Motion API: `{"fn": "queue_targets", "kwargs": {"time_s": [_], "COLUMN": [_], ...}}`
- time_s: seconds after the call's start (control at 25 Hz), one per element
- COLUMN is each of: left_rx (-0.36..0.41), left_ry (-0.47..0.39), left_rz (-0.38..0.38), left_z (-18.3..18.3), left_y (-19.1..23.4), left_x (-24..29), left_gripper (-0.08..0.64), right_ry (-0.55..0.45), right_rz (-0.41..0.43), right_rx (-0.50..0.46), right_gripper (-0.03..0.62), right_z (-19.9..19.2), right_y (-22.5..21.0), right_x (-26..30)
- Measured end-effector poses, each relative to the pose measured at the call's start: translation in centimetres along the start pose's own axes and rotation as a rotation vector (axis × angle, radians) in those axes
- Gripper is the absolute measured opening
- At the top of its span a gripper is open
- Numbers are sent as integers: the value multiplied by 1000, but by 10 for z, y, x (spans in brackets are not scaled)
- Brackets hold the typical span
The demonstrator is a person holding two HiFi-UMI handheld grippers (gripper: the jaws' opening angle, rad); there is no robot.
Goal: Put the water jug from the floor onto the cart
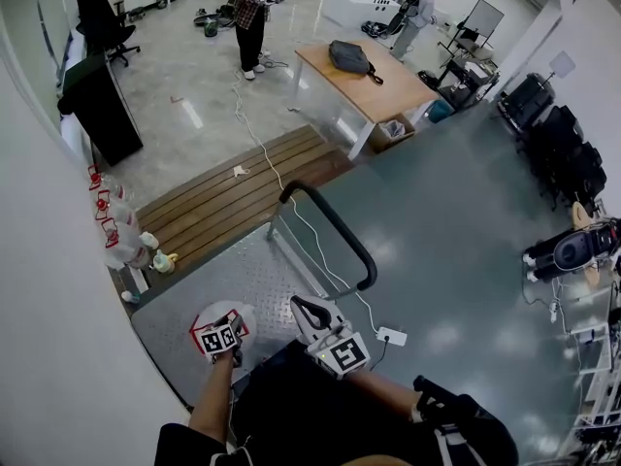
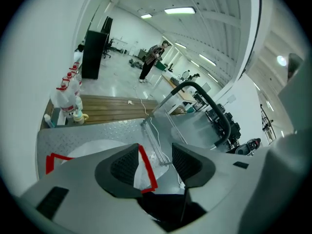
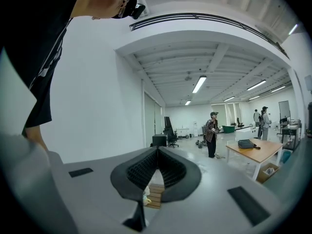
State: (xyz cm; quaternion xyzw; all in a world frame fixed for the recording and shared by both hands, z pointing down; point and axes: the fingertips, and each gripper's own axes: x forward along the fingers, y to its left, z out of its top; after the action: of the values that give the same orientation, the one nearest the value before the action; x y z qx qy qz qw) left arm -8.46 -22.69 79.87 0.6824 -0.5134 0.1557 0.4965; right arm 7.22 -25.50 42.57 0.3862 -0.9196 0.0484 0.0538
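Two grippers at the release step: jug (image 1: 245,316) stands at the cart (image 1: 243,270) deck's 7 o'clock corner, left gripper (image 2: 155,155) fingers apart above its red handle (image 2: 146,172), right gripper (image 3: 157,152) fingers together, empty; next, seemingly, lift clear.

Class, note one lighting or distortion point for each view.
Head view: the white wall bows outward, and the grey floor shows pale sheen. Left gripper view: black rounded corners; the ceiling light glares white. Right gripper view: the dark ceiling strip bends into an arc.
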Motion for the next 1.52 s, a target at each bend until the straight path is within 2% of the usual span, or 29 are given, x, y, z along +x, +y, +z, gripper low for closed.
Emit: {"fn": "queue_targets", "kwargs": {"time_s": [0.2,0.32,0.48,0.52,0.6,0.76,0.88,1.04,1.2,1.52], "left_rx": [279,359,337,333,343,385,387,392,404,436], "left_ry": [-154,-252,-359,-394,-473,-630,-718,-777,-801,-851], "left_rz": [-96,-135,-196,-206,-205,-185,-135,-62,-64,22], "left_z": [35,56,81,87,102,132,148,150,158,174], "left_y": [-62,-95,-130,-137,-148,-169,-175,-176,-174,-174], "left_x": [-44,-76,-118,-130,-155,-201,-225,-240,-243,-259], "left_gripper": [213,213,185,158,50,32,29,27,18,18], "right_ry": [-14,-32,-46,-51,-62,-86,-89,-81,-125,-119], "right_rz": [8,38,82,93,119,164,180,204,236,229], "right_rx": [29,29,22,19,15,5,-1,-14,-12,-29], "right_gripper": [18,18,18,18,18,18,18,18,18,18], "right_z": [5,7,13,12,14,19,23,30,39,41], "right_y": [0,6,16,18,25,35,39,46,52,48], "right_x": [6,14,23,24,28,36,44,49,61,73]}}
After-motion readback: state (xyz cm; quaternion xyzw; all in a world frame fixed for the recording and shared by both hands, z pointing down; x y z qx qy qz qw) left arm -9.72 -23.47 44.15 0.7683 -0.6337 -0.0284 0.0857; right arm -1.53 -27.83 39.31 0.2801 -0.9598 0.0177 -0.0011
